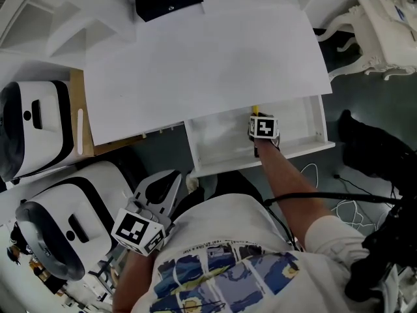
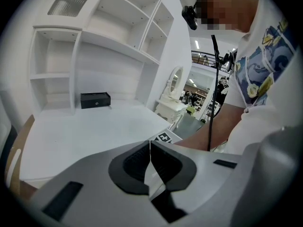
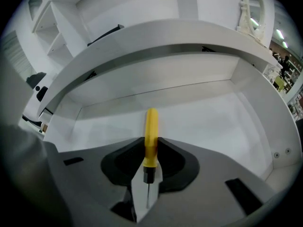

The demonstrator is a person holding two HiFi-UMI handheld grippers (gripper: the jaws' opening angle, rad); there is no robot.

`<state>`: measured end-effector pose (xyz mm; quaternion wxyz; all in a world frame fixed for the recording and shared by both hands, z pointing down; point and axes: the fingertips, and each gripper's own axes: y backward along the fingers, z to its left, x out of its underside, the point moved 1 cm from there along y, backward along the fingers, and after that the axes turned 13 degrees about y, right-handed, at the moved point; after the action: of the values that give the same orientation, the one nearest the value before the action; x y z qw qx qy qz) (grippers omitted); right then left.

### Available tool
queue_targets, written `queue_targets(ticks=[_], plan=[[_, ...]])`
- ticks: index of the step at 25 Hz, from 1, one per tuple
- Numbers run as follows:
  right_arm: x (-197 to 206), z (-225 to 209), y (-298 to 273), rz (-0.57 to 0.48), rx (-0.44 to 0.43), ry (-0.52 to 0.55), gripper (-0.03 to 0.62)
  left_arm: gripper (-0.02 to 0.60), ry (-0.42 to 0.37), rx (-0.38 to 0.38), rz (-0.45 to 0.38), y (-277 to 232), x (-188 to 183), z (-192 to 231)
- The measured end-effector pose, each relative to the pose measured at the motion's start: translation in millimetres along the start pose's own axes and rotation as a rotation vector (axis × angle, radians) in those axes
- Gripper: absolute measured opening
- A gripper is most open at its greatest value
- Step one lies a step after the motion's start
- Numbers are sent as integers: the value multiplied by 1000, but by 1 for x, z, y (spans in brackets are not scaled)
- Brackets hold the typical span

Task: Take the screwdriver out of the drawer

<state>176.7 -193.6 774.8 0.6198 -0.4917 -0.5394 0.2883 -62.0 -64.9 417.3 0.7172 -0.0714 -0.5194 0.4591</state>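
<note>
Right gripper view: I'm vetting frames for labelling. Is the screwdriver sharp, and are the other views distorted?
Right gripper view: the screwdriver is sharp, but fisheye curves the drawer edges and blackens the corners. Left gripper view: same fisheye and dark corners, shelves bowed. Head view: evenly lit, nearly straight lines, little distortion.
</note>
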Motion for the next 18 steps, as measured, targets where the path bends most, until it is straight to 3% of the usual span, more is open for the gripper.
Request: queue_targets(ticks=[9,18], plan=[[6,-10,9,10,-27,-67,102,14,-25,15,-11,11,2,-2],[0,-14,32,-52,-59,-255,101,14,-60,71,-30,19,1,-3]])
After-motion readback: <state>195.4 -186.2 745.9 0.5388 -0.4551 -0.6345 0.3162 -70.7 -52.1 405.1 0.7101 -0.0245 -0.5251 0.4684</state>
